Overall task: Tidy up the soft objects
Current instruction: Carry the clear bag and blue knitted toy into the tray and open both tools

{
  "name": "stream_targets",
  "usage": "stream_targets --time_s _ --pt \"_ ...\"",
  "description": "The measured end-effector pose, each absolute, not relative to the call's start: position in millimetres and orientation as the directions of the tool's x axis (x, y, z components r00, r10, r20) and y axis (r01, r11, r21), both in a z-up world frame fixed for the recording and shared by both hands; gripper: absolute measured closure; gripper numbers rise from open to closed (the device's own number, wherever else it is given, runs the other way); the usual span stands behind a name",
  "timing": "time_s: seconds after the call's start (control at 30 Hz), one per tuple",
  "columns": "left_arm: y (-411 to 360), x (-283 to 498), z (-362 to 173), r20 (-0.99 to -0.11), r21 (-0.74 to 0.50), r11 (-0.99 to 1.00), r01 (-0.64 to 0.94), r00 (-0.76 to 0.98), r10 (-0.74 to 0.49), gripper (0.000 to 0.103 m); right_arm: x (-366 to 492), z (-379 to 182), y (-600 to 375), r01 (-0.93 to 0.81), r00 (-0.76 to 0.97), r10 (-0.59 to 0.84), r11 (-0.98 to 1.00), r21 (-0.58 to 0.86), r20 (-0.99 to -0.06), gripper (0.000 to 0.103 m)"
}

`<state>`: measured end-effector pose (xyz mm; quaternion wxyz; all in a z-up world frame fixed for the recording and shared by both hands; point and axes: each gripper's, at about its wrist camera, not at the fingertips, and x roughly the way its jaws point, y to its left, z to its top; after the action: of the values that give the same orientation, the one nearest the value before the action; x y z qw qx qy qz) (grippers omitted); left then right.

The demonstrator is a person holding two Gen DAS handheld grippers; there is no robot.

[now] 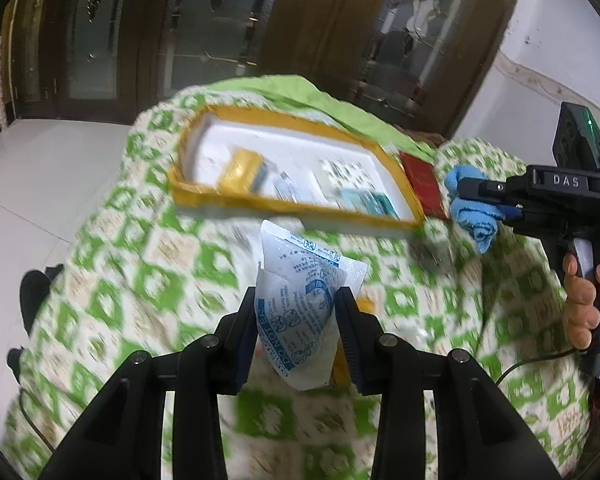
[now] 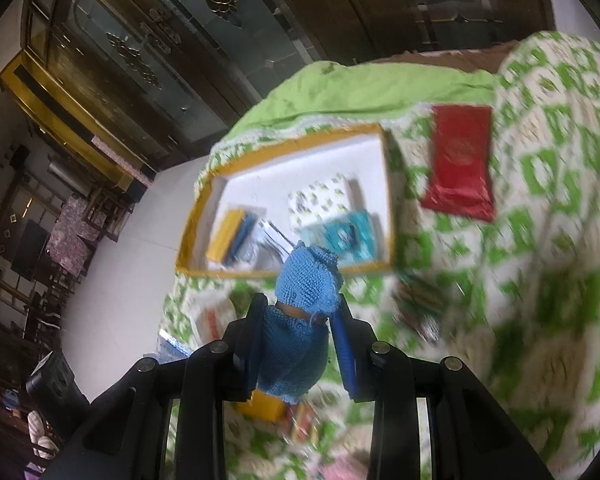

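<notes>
My left gripper (image 1: pixel 296 300) is shut on a white desiccant packet (image 1: pixel 300 304) with blue print, held above the green-and-white patterned cloth. My right gripper (image 2: pixel 300 308) is shut on a rolled blue knitted cloth (image 2: pixel 304 312); it also shows in the left wrist view (image 1: pixel 474 208) at the right, beside the tray's corner. A yellow-rimmed white tray (image 1: pixel 204 196) (image 2: pixel 384 168) lies ahead of both grippers. It holds a yellow packet (image 1: pixel 242 172), a patterned packet (image 2: pixel 320 200), a teal packet (image 2: pixel 348 236) and other small packs.
A red pouch (image 2: pixel 460 160) lies on the patterned cloth (image 1: pixel 148 264) right of the tray. Small packets (image 2: pixel 416 308) and a yellow item (image 2: pixel 260 404) lie near the right gripper. A plain green sheet (image 2: pixel 360 88) lies behind the tray. White floor and dark wooden cabinets lie beyond.
</notes>
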<state>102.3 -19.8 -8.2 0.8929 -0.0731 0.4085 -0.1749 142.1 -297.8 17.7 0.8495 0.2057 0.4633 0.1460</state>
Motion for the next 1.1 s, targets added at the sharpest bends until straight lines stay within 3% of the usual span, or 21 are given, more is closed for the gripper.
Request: stream_targets --time_s 0.23,0.53,1.1 --pt "-4.5 148.5 7.6 -0.710 -0.225 0.948 0.227 0.628 -0.319 0.066 181.8 11.7 -259.4 -0.092 0.520 0.449 0.875 0.475 -0.727 0.069" --pt "9.9 212.2 13.4 -0.714 -0.234 0.955 0.181 0.635 -0.295 0.066 236.5 -11.5 -229.7 -0.127 0.489 0.365 0.929 0.349 -0.792 0.069" --pt "-5.0 290.4 -30.8 -0.777 -0.219 0.964 0.149 0.572 -0.265 0.066 257.9 -59.9 -201.4 -0.181 0.458 0.292 0.955 0.234 -0.840 0.067"
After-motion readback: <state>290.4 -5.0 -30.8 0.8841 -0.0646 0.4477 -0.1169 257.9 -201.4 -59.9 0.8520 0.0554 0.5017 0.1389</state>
